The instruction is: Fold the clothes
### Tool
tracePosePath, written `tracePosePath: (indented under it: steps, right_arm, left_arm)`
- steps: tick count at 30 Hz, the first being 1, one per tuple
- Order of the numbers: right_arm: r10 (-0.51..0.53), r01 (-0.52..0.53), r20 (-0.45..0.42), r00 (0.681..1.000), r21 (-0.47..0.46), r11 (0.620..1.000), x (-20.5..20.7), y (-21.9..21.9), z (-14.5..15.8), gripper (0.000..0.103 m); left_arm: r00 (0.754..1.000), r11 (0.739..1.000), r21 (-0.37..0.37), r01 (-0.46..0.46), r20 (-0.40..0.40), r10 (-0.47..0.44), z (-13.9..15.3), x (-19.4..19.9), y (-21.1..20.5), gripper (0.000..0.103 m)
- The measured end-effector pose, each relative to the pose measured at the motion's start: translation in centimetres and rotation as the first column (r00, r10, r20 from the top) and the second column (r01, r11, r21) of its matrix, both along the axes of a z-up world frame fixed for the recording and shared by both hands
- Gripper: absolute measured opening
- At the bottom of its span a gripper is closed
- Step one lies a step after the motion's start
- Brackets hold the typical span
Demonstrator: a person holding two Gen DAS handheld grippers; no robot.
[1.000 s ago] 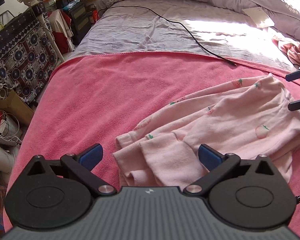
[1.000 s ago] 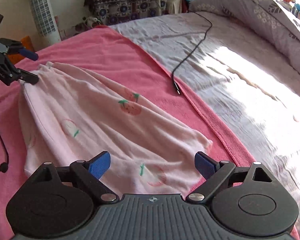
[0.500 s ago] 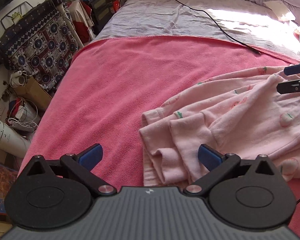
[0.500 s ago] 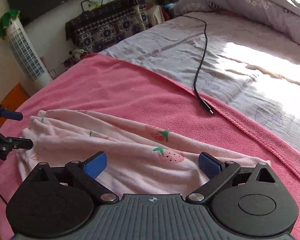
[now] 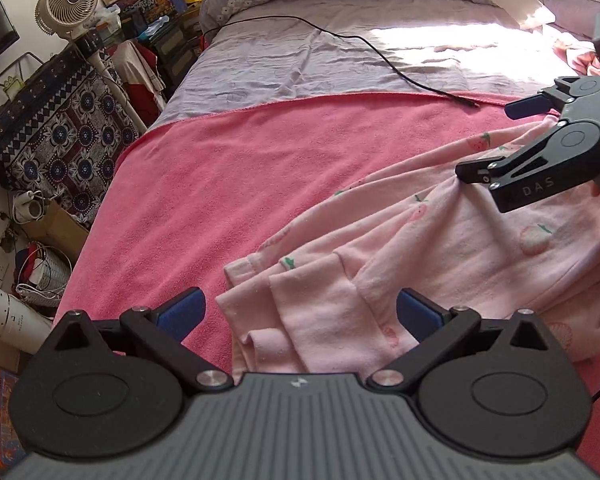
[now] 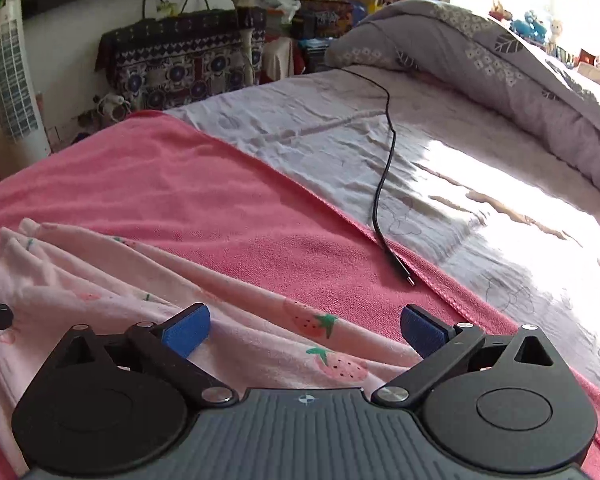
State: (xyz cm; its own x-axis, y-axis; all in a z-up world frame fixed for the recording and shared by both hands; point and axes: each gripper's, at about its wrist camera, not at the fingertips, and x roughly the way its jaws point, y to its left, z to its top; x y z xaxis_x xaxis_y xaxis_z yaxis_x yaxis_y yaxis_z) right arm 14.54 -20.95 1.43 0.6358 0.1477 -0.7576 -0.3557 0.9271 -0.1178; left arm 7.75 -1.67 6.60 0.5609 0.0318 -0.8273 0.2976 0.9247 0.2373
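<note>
A pale pink garment with strawberry prints (image 5: 440, 240) lies bunched in loose folds on a pink towel (image 5: 240, 168). My left gripper (image 5: 299, 312) is open, and the garment's rolled near end lies under and between its blue pads without touching them. My right gripper (image 6: 305, 330) hangs over the garment's other end (image 6: 100, 280). Its jaws are opening, with strawberry-print cloth lying below the gap and nothing pinched. In the left wrist view the right gripper (image 5: 496, 138) comes in from the right, its lower finger close to a raised fold.
A black cable (image 6: 384, 168) runs over the grey sheet (image 6: 300, 120), its plug on the towel's edge. A grey duvet (image 6: 520, 80) is heaped at the far side. Off the bed's left side are a standing fan (image 5: 66, 4), a patterned cover (image 5: 60, 136) and floor clutter.
My right gripper has come down and closer to the garment, and looms larger in the left wrist view. Its blue pads stand slightly wider apart. The garment is more bunched than before.
</note>
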Motion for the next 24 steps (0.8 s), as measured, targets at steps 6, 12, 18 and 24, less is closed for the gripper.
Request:
tracePosePath:
  steps: [6, 12, 18, 24]
  right_arm:
    - [-0.164, 0.168, -0.054, 0.985, 0.09, 0.982, 1.7, -1.1, 0.7, 0.102]
    - [-0.216, 0.217, -0.03, 0.976, 0.066, 0.974, -5.3, -3.1, 1.8, 0.103]
    - [-0.288, 0.288, 0.026, 0.957, 0.019, 0.958, -13.8, -1.9, 0.8, 0.103]
    - [-0.415, 0.414, -0.004, 0.91, 0.077, 0.907, -15.4, -1.5, 1.3, 0.103]
  left_arm:
    - [0.998, 0.998, 0.014, -0.056, -0.009, 0.057, -0.1, -0.3, 1.7, 0.103]
    - [0.992, 0.99, -0.069, -0.123, 0.029, 0.126, 1.1, 0.3, 2.6, 0.103]
    - [0.999, 0.992, -0.12, -0.033, 0.035, 0.038, 1.0, 1.4, -0.3, 0.103]
    - [0.983, 0.975, -0.128, 0.181, 0.016, -0.18, -0.2, 0.9, -5.8, 0.103]
